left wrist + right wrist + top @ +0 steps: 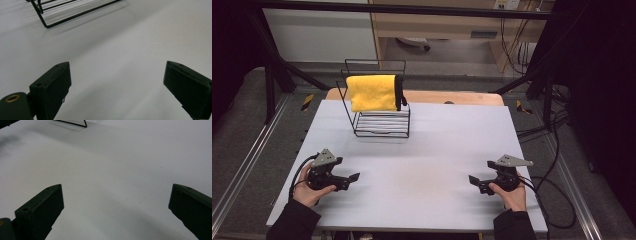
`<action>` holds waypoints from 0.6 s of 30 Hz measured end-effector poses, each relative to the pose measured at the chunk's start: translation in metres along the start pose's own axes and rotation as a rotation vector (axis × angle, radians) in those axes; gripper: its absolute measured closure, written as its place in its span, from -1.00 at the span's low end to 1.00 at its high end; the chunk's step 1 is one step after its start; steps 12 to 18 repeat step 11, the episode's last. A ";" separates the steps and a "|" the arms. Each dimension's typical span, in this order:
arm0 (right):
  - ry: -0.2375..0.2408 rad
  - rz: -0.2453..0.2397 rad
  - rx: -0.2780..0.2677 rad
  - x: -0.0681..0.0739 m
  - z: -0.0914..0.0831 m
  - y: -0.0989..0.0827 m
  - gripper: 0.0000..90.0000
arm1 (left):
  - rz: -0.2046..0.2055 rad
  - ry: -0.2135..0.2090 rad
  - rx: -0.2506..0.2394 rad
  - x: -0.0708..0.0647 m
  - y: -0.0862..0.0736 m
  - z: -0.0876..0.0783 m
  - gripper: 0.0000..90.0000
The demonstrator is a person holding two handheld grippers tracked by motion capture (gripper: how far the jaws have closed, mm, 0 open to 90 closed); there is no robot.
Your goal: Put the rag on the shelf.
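I have the left gripper (353, 179) and the right gripper (473, 180) low over the near part of the white table (427, 150), both with jaws spread wide and nothing between them. The yellow towel (373, 92) hangs over the black wire rack (382, 125) at the far side, well apart from both. In both gripper views, I see the rack cut off at the top edge.
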State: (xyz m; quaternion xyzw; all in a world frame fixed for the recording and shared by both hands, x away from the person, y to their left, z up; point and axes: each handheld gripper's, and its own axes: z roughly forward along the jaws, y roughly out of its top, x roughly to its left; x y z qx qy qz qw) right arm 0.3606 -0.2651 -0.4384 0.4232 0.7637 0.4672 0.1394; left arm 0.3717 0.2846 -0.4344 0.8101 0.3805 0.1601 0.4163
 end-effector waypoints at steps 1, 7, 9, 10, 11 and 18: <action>-0.004 -0.002 0.003 -0.001 -0.001 -0.002 -0.99 | 0.000 0.001 0.001 0.000 -0.001 0.000 -0.83; 0.003 -0.003 0.021 -0.001 -0.002 -0.009 -0.99 | 0.003 -0.004 0.009 -0.001 -0.005 0.002 -0.84; 0.003 -0.004 0.027 0.000 0.000 -0.010 -0.99 | 0.012 -0.006 0.016 -0.001 -0.005 0.002 -0.84; 0.006 -0.001 0.032 0.000 0.000 -0.010 -0.99 | 0.012 -0.006 0.016 -0.002 -0.006 0.002 -0.85; 0.005 -0.009 0.032 0.000 0.001 -0.010 -0.99 | 0.012 -0.006 0.015 -0.002 -0.006 0.002 -0.85; 0.005 -0.009 0.032 0.000 0.001 -0.010 -0.99 | 0.012 -0.006 0.015 -0.002 -0.006 0.002 -0.85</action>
